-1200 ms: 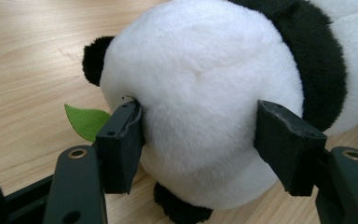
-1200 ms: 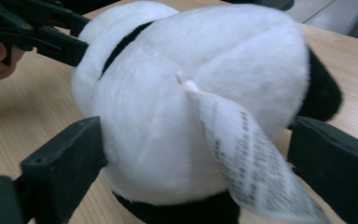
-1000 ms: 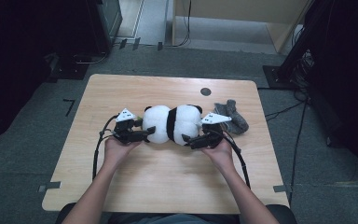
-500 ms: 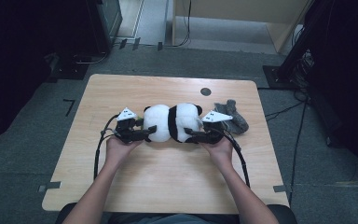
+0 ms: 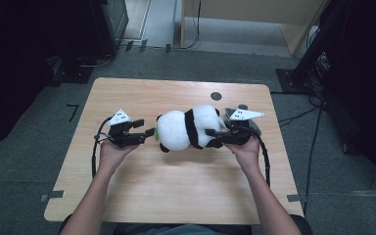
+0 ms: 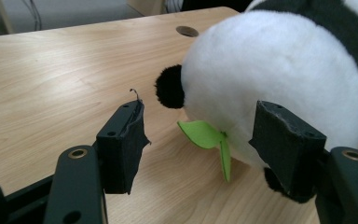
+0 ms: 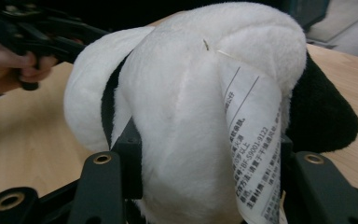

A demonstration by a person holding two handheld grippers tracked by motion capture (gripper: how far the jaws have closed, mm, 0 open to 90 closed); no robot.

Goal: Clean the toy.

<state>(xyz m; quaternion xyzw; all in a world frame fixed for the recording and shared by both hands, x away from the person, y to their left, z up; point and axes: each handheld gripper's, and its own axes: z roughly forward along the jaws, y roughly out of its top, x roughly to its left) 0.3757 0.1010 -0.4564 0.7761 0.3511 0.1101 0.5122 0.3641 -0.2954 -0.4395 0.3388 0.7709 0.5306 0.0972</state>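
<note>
One end of the plush panda [image 5: 188, 128] is now being clamped by the right gripper [image 5: 220, 136], jaws just closed; left gripper [image 5: 144, 135] is being held apart at frame centre-left.

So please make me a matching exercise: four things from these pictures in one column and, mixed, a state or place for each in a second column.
Things:
1. left gripper
2. right gripper
3. green leaf
4. label

States or places:
A. closed on the plush panda
B. white with printed text, hanging from the panda
C. open, nothing between the pads
D. lying on the table at the panda's head

Pairs: 1-C, 2-A, 3-D, 4-B
</note>
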